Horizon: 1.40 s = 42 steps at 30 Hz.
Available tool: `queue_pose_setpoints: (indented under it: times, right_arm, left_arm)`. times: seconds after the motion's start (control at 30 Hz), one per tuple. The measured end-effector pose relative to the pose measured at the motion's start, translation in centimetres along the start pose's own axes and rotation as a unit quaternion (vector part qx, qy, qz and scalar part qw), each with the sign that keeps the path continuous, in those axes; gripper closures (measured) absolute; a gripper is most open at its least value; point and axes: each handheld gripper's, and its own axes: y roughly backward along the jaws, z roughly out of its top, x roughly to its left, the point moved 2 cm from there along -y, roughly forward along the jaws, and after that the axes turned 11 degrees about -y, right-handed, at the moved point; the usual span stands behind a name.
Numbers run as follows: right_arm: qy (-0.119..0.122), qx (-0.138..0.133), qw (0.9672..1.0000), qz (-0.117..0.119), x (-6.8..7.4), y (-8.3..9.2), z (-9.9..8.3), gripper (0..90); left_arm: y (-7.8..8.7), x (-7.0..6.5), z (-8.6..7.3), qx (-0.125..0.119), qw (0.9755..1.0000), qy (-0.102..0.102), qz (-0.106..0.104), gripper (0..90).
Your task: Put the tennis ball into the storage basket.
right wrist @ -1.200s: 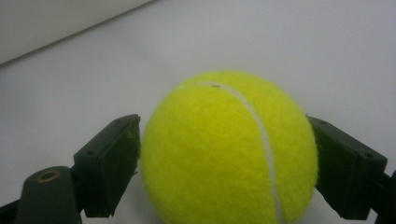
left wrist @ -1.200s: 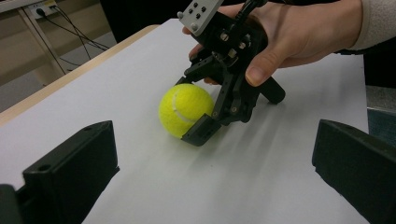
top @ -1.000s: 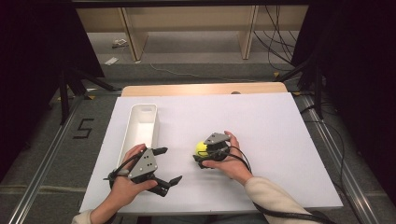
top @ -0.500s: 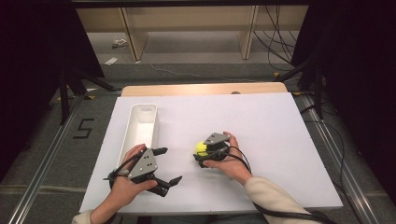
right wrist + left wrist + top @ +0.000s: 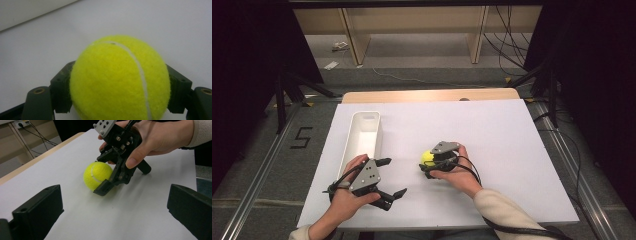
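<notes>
A yellow tennis ball (image 5: pixel 428 157) sits on the white surface (image 5: pixel 512 150), to the right of a long white tray (image 5: pixel 362 137) and a little nearer the person. The right gripper (image 5: pixel 430 165) has its jaws pressed against both sides of the ball, having just closed on it. The left gripper (image 5: pixel 387 181), just in front of the tray's near end, rests with its jaws spread wide and nothing between them, aimed toward the ball.

A wooden table (image 5: pixel 377 96) carries a large white sheet (image 5: pixel 512 150). On it lie a long white plastic tray (image 5: pixel 363 135), beyond the left gripper (image 5: pixel 389 177), and a yellow felt tennis ball (image 5: pixel 428 158) between the right gripper's (image 5: pixel 426 165) jaws.
</notes>
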Motion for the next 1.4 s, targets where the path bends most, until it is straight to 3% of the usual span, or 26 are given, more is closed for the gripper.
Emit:
queue_pose_setpoints:
  times: [1.4]
  right_arm:
    - [-0.025,-0.045,0.9985,0.020,0.2,2.0,1.9,26.6]
  left_arm:
    - [0.0,0.0,0.0,0.001,1.0000,-0.001,0.000,0.0]
